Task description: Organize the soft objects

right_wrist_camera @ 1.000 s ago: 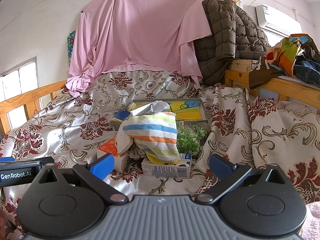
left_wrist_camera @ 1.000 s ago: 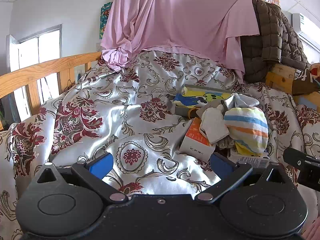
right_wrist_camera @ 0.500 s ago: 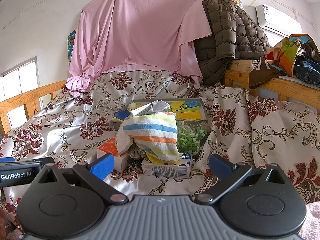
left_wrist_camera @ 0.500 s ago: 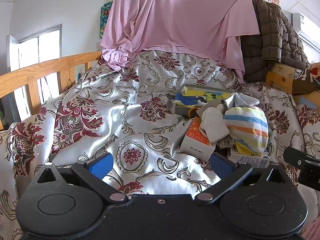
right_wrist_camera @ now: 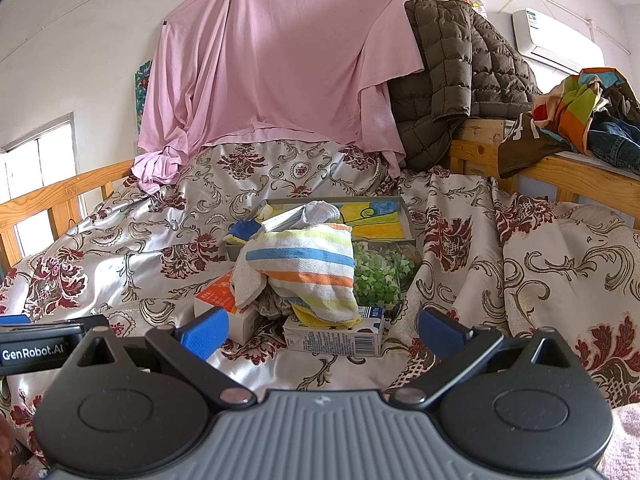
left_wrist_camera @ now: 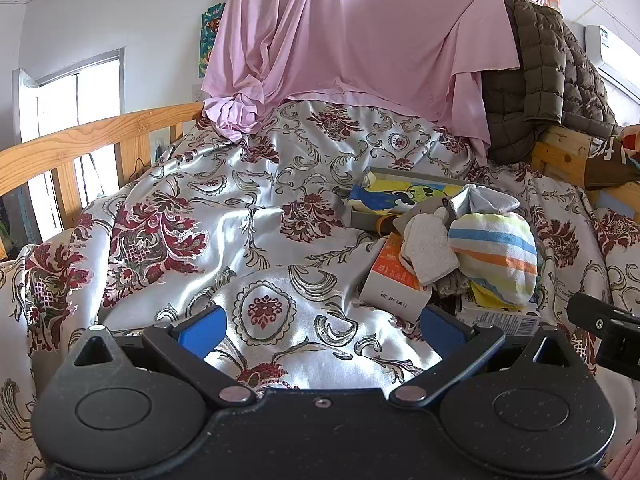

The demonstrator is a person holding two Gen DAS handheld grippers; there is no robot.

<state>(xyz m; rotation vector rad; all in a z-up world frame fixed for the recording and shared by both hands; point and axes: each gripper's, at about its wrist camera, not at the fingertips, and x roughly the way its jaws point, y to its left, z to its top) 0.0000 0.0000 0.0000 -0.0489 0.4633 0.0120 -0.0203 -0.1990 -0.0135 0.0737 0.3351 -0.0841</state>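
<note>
Striped terry cloth, a towel [right_wrist_camera: 308,268] banded in blue, orange and yellow, is heaped on the bed just ahead of the right claw [right_wrist_camera: 320,328], draped over a grey tray [right_wrist_camera: 408,216] and resting on a blue-and-white carton [right_wrist_camera: 336,338]. A pale sock [left_wrist_camera: 428,252] is seen lying against the towel's left side, over an orange-and-white box [left_wrist_camera: 394,280]. The step in hand is judged to be the first pick from this pile. It is best done by taking the towel at its raised crown, where the cloth is bunched, so that only fabric is pinched and the cartons beneath are not dragged; a straight lift should be preferred, since the sock may be carried along.

Both claws are held low and level above the floral satin bedspread [left_wrist_camera: 256,208], fingers pointing forward. The right claw is spread wide and empty, the pile centred beyond its blue pads [right_wrist_camera: 204,330]. The left claw [left_wrist_camera: 320,330] is likewise parted and empty, with the pile ahead and to its right.
</note>
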